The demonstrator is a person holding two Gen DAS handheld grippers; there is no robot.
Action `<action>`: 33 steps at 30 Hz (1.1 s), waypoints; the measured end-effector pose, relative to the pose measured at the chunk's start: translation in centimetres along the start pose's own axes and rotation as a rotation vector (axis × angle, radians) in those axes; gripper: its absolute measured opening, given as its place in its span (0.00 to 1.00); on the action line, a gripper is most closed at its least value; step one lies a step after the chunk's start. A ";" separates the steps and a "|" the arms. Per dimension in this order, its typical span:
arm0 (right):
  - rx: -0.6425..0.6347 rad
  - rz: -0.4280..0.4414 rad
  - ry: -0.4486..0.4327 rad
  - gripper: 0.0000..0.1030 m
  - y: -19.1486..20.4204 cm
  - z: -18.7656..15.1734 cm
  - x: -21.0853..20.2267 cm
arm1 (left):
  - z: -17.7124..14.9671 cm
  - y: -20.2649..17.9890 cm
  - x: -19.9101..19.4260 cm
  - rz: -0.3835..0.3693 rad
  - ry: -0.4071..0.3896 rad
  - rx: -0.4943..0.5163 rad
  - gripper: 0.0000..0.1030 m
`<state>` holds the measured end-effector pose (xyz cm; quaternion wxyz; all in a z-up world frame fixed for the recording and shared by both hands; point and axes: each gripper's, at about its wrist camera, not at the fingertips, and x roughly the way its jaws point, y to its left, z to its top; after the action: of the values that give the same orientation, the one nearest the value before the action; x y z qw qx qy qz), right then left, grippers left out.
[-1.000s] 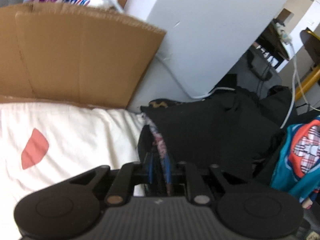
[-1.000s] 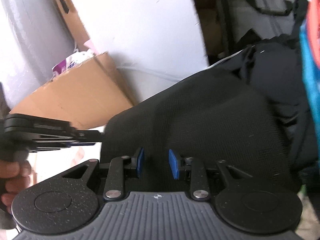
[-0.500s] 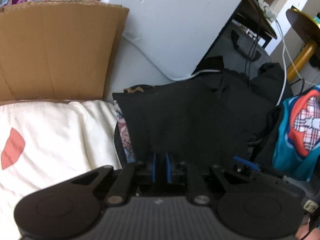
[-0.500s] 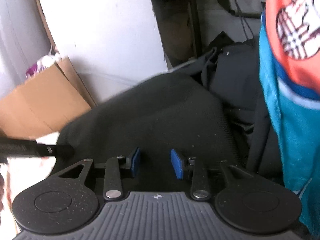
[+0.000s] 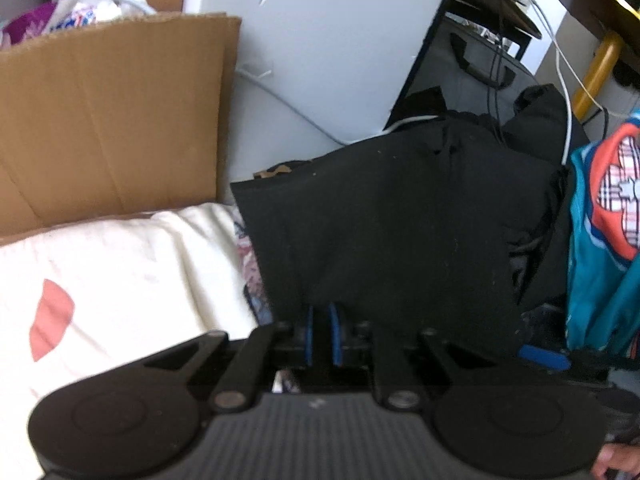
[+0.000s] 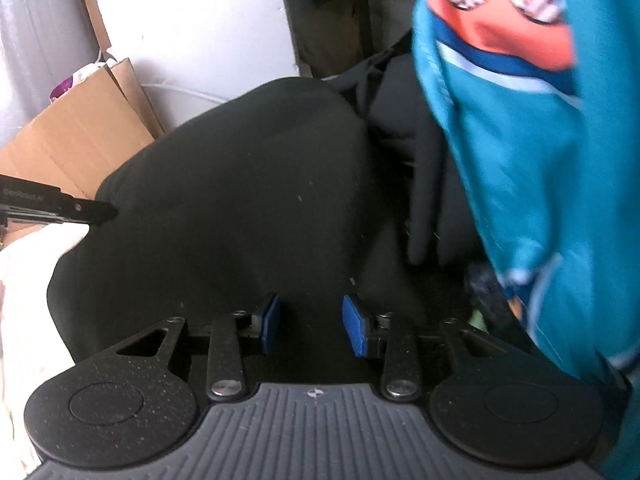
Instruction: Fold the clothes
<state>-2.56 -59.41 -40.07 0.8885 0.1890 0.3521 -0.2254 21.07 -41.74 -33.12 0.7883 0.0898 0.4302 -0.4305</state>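
Left tongs [image 5: 320,332]: you're clamping them nearly closed on the near edge of the black garment [image 5: 392,232]; fabric is sitting between the blue pads [image 5: 335,334].
Right tongs [image 6: 311,328]: you're holding them parted, blue pads [image 6: 354,330] standing clear apart; black cloth is lying under and ahead of the gap, pads aren't pressing on it.
Left tongs seen from the right wrist: they're coming in from the left edge [image 6: 60,206], tip biting the garment's left edge.
Black garment: it's draping forward from your left tongs, bulging up in front of the right tongs [image 6: 240,200], lying over more dark clothing behind it.
Dark pile [image 5: 536,120]: it's sitting beyond the garment, crumpled, with a white cable [image 5: 566,92] running across it.
Teal garment [image 6: 520,168]: it's hanging on the right with an orange and plaid print, close beside your right tongs; blurred in the right wrist view.
Cream bedding [image 5: 120,280]: it's lying left of the black garment, carrying a pink mark.
Cardboard box [image 5: 108,120]: it's standing behind the bedding, against a white panel [image 5: 340,40].
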 end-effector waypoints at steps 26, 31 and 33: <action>0.030 0.002 0.008 0.41 1.3 -1.9 -3.4 | -4.4 0.0 -1.8 -0.061 0.016 -0.094 0.18; 0.032 0.014 0.048 0.41 2.3 -2.2 -2.5 | -4.7 0.5 -1.9 -0.057 0.043 -0.131 0.16; 0.050 0.018 0.064 0.41 2.5 -2.3 -2.5 | -4.8 0.8 -2.0 -0.029 0.068 -0.145 0.15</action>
<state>-4.10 -55.54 -39.45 0.8738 0.2214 0.3728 -0.2201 18.21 -37.57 -34.72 0.7714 0.0409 0.4882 -0.4061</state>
